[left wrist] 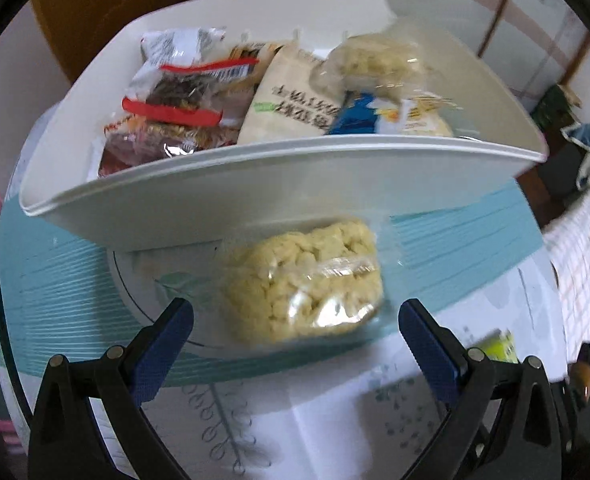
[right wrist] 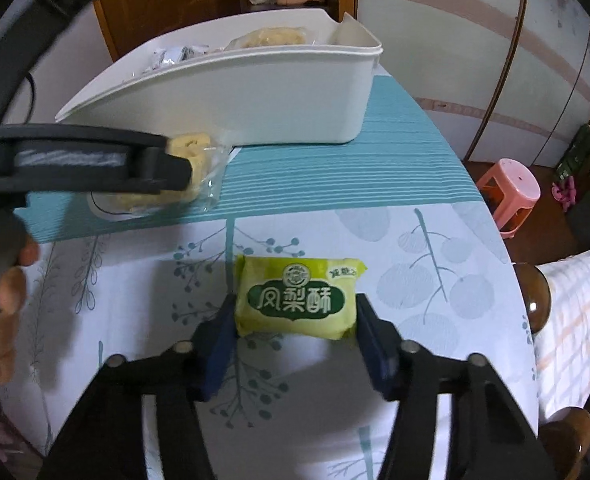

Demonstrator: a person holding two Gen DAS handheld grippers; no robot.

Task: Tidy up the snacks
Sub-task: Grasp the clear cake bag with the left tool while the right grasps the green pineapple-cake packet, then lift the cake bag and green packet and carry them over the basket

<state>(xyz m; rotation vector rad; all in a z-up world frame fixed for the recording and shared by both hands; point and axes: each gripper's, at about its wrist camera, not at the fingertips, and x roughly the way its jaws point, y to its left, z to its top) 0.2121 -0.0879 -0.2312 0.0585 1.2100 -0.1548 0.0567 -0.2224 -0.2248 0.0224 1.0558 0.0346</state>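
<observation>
On the table's leaf-print cloth (right wrist: 435, 240), just in front of the teal striped mat (right wrist: 303, 168), the green pineapple-cake packet (right wrist: 297, 300) lies flat with the right gripper (right wrist: 295, 320) closed around it, both blue pads touching its short ends, so I judge it grasped but not yet lifted. Behind it stands the white bin (right wrist: 255, 96), already holding several packets: a red-striped wrapper (left wrist: 175, 100), a cream pouch (left wrist: 291, 104), a blue-and-white packet (left wrist: 359, 116) and a clear bag of pale puffed snack (left wrist: 371, 60). Beside the bin's near wall (left wrist: 255, 192) a 2nd clear rice-puff bag (left wrist: 303, 280) lies on the mat, and the left gripper (left wrist: 295, 332) hangs over it with its 2 fingers spread wide on either side, touching nothing. Risks from here, as I judge them: the green packet is soft and air-filled, so a grip on its very ends could let it squirm out on the way up, or crush the cake if squeezed harder; the rice-puff bag is slick and crumbly, so the left pads may catch only loose film and drop it; and with both hands heading for 1 bin, the grippers could knock each other or clip its rim
</observation>
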